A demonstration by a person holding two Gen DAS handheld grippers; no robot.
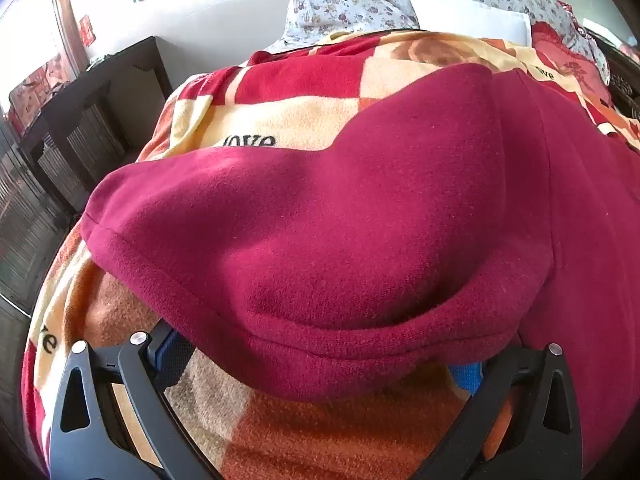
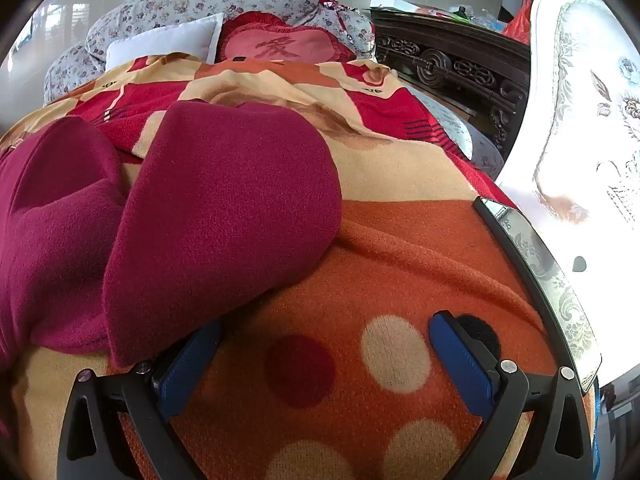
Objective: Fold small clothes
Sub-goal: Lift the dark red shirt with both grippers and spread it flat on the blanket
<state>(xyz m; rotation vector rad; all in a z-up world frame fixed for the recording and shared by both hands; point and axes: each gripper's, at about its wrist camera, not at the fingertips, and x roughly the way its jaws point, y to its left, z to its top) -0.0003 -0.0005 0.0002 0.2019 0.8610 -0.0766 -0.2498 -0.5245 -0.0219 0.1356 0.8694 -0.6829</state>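
Observation:
A dark red fleece garment [image 1: 360, 232] lies on a patterned orange, red and cream blanket [image 1: 280, 120]. In the left wrist view its hemmed edge hangs over my left gripper [image 1: 320, 364] and hides both fingertips; the jaws stand wide apart with the hem between them. In the right wrist view the same garment [image 2: 208, 216] lies at the left, its near fold covering the tip of the left finger [image 2: 188, 360]. My right gripper [image 2: 324, 336] is open, low over the blanket [image 2: 400, 260], holding nothing.
Floral pillows [image 2: 200, 4], a white pillow [image 2: 168, 40] and a red heart cushion [image 2: 280, 46] lie at the bed's head. A carved dark wooden headboard [image 2: 460, 68] and a white upholstered chair [image 2: 580, 120] stand at the right. Dark cabinets [image 1: 80, 128] stand at the left.

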